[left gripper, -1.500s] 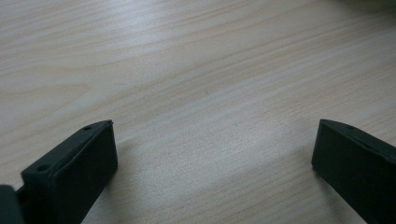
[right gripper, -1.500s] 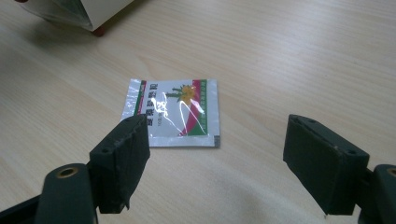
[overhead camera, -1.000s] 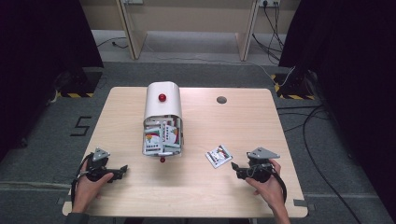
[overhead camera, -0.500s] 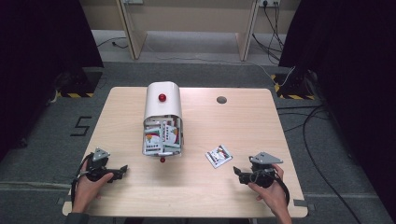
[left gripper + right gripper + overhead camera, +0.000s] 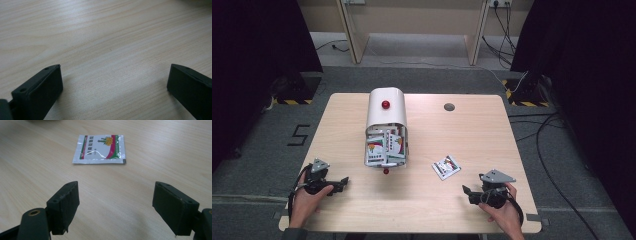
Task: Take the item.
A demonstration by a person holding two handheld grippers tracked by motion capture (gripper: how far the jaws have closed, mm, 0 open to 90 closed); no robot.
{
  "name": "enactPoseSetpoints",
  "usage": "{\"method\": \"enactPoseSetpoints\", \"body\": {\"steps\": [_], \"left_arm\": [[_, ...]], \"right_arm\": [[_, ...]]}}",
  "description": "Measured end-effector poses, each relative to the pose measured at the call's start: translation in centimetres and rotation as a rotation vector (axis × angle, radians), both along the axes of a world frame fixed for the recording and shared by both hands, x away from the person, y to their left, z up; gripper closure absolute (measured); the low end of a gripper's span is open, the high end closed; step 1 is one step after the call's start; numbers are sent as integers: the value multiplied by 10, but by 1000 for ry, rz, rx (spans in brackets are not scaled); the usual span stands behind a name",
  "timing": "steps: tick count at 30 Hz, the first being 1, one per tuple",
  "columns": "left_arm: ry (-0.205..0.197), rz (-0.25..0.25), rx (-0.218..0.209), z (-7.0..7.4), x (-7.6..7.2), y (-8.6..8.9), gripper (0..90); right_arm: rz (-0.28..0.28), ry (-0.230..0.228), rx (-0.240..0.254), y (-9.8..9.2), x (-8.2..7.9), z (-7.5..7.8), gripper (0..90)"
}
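table (image 5: 492, 135): a pale wood top across the middle of the high view, with a small dark round cap (image 5: 449, 106) in its upper right part.
container (image 5: 385, 111): a white rounded box with a red knob on top, lying left of centre; its open end faces the lower edge of the frame and is packed with sachets (image 5: 384, 146), likely so they can be drawn out toward the person.
single sachet (image 5: 446, 166): one flat foil packet, white with green and red print, lying alone on bare wood right of the box mouth and well apart from it. in the right gripper view it sits at upper centre (image 5: 99, 149), straight ahead of the jaws.
right gripper (image 5: 473, 192): lower right of the high view, held in a hand and resting low on the table, aimed toward the packet; its jaws are spread wide with nothing between them, seemingly lined up for a reach.
left gripper (image 5: 338, 183): lower left, held in a hand, jaws spread wide over bare wood; it appears parked out of the way.
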State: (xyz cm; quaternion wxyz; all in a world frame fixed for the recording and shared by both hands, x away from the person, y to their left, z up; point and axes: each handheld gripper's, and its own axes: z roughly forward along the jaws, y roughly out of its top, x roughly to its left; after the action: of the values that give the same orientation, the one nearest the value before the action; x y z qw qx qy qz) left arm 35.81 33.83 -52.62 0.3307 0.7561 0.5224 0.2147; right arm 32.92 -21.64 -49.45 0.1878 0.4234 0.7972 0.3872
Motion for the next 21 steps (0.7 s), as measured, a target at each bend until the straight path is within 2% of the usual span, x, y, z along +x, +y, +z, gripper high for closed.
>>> {"method": "enactPoseSetpoints", "body": {"steps": [10,21], "left_arm": [[0,0,0,0,0,0,0],[0,0,0,0,0,0,0]], "right_arm": [[22,3,-37,1,-9,-8,225],[15,6,-50,-1,-16,-11,188]]}}
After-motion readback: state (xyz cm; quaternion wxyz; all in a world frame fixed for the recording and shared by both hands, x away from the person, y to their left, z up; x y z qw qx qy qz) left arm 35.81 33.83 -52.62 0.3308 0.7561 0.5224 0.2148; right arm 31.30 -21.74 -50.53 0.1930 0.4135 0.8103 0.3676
